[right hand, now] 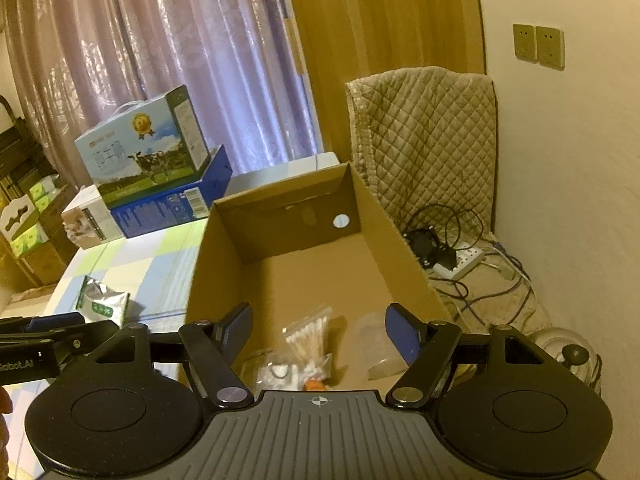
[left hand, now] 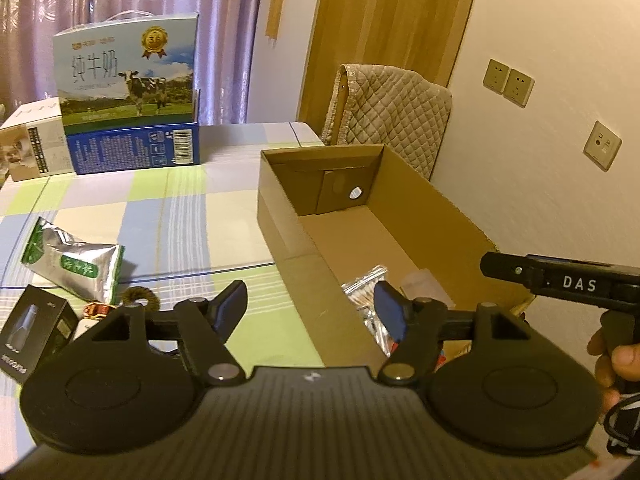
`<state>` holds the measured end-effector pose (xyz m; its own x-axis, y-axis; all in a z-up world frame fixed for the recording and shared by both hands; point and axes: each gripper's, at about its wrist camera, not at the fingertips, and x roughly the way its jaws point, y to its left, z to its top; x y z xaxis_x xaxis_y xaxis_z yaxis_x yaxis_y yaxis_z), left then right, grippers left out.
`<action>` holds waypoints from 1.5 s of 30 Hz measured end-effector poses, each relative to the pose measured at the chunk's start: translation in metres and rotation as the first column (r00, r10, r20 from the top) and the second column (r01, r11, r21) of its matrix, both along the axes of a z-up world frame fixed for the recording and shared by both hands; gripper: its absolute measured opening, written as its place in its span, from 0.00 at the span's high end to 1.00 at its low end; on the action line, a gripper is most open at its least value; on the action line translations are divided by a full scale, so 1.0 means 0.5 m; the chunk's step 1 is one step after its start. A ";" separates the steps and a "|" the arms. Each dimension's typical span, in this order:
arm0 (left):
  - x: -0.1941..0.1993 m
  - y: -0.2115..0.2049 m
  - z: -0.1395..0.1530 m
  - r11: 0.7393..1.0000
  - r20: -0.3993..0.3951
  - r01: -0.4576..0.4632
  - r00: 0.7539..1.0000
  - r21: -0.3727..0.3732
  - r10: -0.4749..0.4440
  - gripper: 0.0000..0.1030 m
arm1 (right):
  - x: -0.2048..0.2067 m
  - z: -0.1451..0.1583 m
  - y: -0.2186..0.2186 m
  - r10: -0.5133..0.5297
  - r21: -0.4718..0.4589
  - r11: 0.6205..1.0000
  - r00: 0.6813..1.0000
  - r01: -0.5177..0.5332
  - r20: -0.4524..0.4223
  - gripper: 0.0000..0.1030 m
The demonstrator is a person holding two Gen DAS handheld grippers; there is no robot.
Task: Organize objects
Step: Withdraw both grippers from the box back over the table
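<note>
Cardboard box sits open on the right part of the table, its long axis running away from both cameras, and it already holds a bag of cotton swabs plus a few small clear packets near its close end. What is left to sort lies outside it to the left: a silver-and-green foil pouch, a small black product box and a brown hair tie, all on the checked tablecloth. The left gripper hangs above the box's left wall with its jaws spread wide and nothing between them; the loose items lie just down and to its left, so it is the nearer tool, I judge, for the next pick. The right gripper is likewise released and empty, poised over the near end of the box's interior, well apart from the 3 loose things. At the far end of the table stand a blue milk carton and a smaller white carton. Behind them hang mauve curtains; a quilted cover and a tangle of cables lie to the box's right, by the wall.
</note>
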<state>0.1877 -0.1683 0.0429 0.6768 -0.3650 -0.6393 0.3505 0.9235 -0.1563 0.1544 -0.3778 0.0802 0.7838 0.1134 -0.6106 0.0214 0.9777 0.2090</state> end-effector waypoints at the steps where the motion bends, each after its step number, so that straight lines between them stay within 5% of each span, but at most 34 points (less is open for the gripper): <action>1: -0.005 0.005 0.003 1.000 0.000 -0.003 1.000 0.003 0.003 0.34 | -0.003 0.003 0.006 0.001 -0.001 1.000 1.000 -0.001 -0.003 0.32; 19: -0.092 0.168 0.050 0.994 0.038 -0.109 0.993 0.016 0.108 0.16 | -0.086 0.031 0.174 0.149 0.017 0.989 0.989 -0.149 -0.009 0.32; 33: -0.162 0.374 0.034 0.954 0.041 -0.288 0.958 0.079 0.286 0.10 | -0.108 -0.004 0.309 0.263 0.041 0.964 0.964 -0.262 -0.042 0.32; 45: -0.179 0.407 0.014 0.950 0.025 -0.304 0.953 0.071 0.303 0.08 | -0.122 -0.029 0.347 0.300 0.032 0.954 0.952 -0.298 -0.065 0.32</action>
